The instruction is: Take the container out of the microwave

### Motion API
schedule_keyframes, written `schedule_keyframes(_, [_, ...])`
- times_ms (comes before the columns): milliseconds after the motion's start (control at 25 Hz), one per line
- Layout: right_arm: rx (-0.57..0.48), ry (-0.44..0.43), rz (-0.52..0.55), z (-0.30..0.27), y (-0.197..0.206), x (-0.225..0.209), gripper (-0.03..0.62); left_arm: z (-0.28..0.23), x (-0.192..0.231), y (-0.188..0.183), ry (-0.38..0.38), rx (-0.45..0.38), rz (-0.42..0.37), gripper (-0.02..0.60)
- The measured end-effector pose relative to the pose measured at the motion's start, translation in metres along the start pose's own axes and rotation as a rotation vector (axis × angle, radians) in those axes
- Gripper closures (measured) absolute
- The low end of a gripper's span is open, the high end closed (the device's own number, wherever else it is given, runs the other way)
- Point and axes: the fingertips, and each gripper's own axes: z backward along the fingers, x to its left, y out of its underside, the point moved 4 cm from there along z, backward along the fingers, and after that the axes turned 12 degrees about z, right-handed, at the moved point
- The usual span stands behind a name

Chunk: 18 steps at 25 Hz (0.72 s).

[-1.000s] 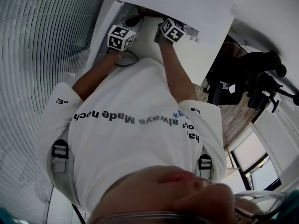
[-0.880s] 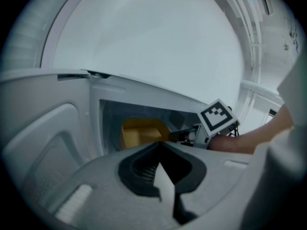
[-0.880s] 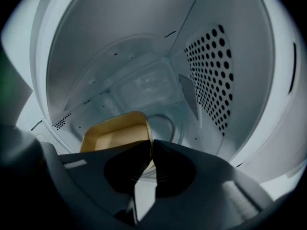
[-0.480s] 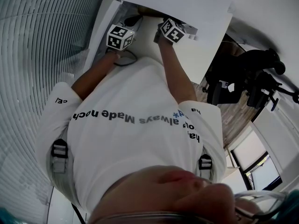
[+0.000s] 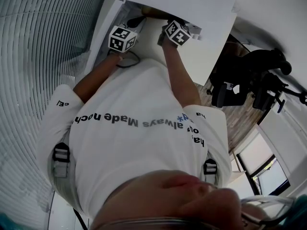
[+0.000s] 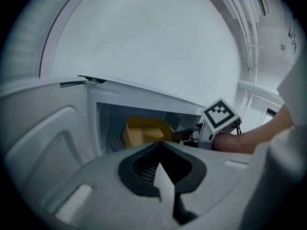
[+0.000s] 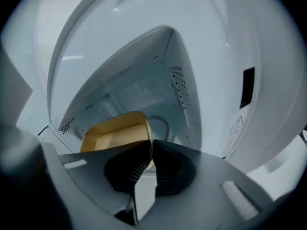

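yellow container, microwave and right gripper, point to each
yellow container [image 7: 112, 136]: right gripper view, its inner floor
microwave [image 7: 178, 87]: right gripper view, perforated inner side wall
right gripper [image 7: 150, 145]: right gripper view, jaws' tips on container rim

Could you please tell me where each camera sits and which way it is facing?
Left gripper view: rides the left gripper, facing the open microwave; its shut jaws and the right gripper show.
Right gripper view: rides the right gripper, looking into the cavity; its jaws clamp the container.
Head view: on the head, looking steeply down; shirt, forearms, both grippers show.
Shared: both gripper views show the container.
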Motion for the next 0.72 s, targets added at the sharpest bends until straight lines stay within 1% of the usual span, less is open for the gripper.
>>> schedule_keyframes(520, [0.011, -0.027, -0.005, 0.015, 0.008, 0.001, 0.577, 0.010, -0.006, 0.002, 0.028, -0.016, 0.002, 0.578])
schedule_keyframes(720, [0.012, -0.038, 0.011, 0.022, 0.010, 0.003, 0.577, 0.015, -0.006, 0.003, 0.033, -0.023, 0.009, 0.578])
